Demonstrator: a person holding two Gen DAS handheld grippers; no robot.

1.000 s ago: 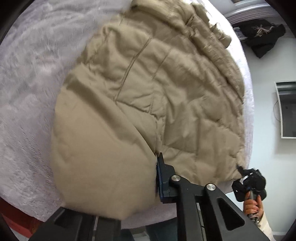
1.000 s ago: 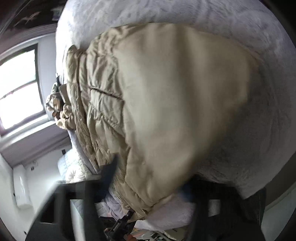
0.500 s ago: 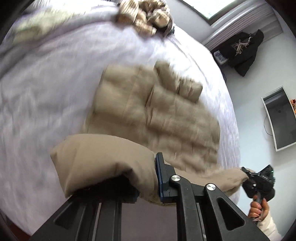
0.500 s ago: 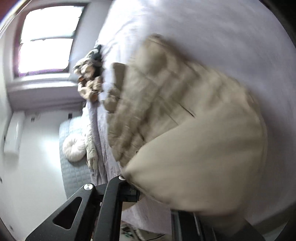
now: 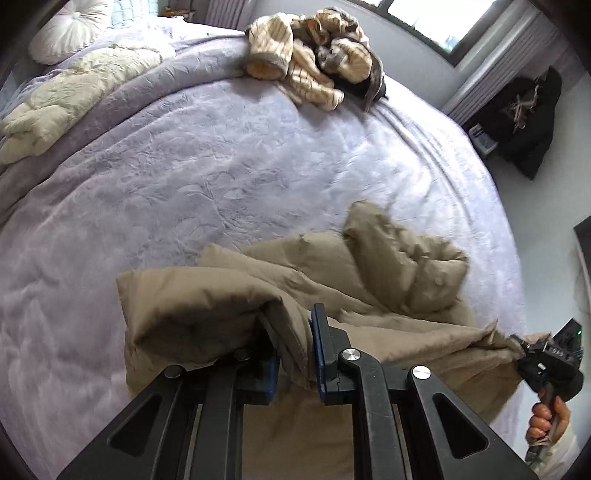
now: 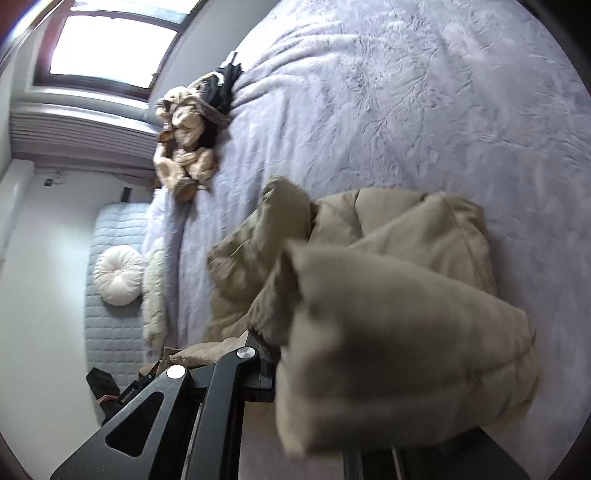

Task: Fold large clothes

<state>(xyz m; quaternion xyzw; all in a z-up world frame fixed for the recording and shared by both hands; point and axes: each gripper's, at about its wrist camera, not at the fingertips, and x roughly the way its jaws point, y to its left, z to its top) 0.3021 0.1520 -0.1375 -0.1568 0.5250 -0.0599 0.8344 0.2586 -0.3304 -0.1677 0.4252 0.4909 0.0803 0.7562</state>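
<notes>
Fold in progress: tan puffer jacket held at two points, not yet laid flat.

Left gripper (image 5: 295, 350) is clamped on a jacket (image 5: 369, 280) edge; the garment lies bunched on the lavender bedspread (image 5: 221, 155); right gripper (image 5: 532, 350) pinches the opposite corner. Judged early-stage: spreading, folding and smoothing remain.

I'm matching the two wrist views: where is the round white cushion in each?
Left wrist: round white cushion at top left, by the headboard.
Right wrist: at left, below centre.
Shared landmark: the striped clothes pile, top centre in the left view, upper left in the right.
</notes>
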